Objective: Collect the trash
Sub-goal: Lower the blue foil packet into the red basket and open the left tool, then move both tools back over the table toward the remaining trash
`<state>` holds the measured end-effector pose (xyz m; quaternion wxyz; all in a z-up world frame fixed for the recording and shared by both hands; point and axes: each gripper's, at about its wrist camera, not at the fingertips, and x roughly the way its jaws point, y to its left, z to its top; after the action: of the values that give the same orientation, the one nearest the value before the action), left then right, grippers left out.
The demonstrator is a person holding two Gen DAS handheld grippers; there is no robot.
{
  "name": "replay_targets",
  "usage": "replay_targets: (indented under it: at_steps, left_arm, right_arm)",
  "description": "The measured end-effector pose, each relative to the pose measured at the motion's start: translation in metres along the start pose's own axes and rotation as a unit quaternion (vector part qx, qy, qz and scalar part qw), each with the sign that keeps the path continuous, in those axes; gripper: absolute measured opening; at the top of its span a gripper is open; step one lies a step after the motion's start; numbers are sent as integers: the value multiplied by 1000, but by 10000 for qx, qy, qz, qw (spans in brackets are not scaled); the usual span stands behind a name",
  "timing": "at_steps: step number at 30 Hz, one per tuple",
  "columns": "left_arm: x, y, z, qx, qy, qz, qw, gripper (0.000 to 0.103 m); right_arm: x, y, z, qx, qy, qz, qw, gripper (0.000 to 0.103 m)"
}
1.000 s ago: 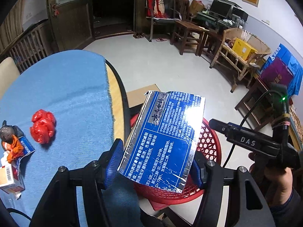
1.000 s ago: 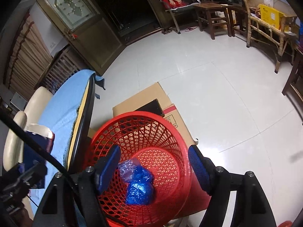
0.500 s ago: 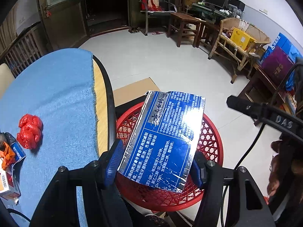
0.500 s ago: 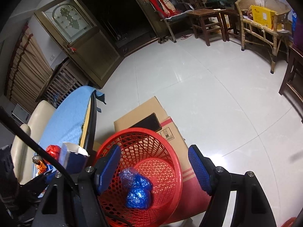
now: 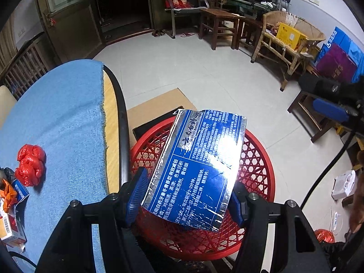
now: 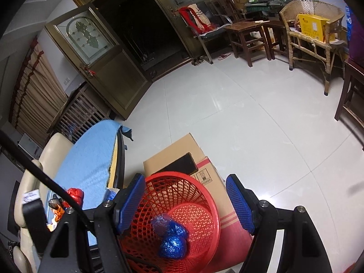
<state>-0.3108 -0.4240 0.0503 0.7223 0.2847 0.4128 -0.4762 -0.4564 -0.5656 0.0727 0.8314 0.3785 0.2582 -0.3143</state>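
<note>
My left gripper (image 5: pixel 186 198) is shut on a shiny blue and silver box (image 5: pixel 195 166) and holds it over the red mesh basket (image 5: pixel 259 170) beside the table. My right gripper (image 6: pixel 186 202) is open and empty above the same basket (image 6: pixel 204 204), which holds crumpled blue wrappers (image 6: pixel 170 236). A crumpled red wrapper (image 5: pixel 30 163) lies on the blue tablecloth (image 5: pixel 56 118); it also shows in the right wrist view (image 6: pixel 75 194). Small cartons and an orange scrap (image 5: pixel 9 207) lie at the table's left edge.
A cardboard box (image 6: pixel 182 157) stands on the tiled floor behind the basket. The table's dark rim (image 5: pixel 122 132) runs next to the basket. Wooden chairs and stools (image 5: pixel 223 25) line the far wall. A white device (image 5: pixel 343 184) lies on the floor at right.
My left gripper has carried the blue box from the table edge out over the basket. My right gripper has lifted and pulled back from the basket, still open.
</note>
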Motion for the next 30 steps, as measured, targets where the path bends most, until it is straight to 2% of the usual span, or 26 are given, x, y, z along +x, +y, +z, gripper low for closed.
replay_targets:
  at_steps: [11, 14, 17, 30]
  left_arm:
    - [5, -14, 5, 149, -19, 63, 9999, 66]
    - [7, -14, 6, 102, 49, 89, 9999, 67]
    - [8, -15, 7, 100, 65, 151, 9998, 76]
    - [-15, 1, 0, -56, -145, 104, 9998, 79]
  right_arm:
    - [-13, 6, 6, -45, -132, 90, 9999, 77]
    - [-17, 9, 6, -67, -168, 103, 9998, 77]
    - [-22, 13, 7, -107, -209, 124, 9996, 77]
    - [-33, 32, 5, -294, -280, 183, 9990, 77]
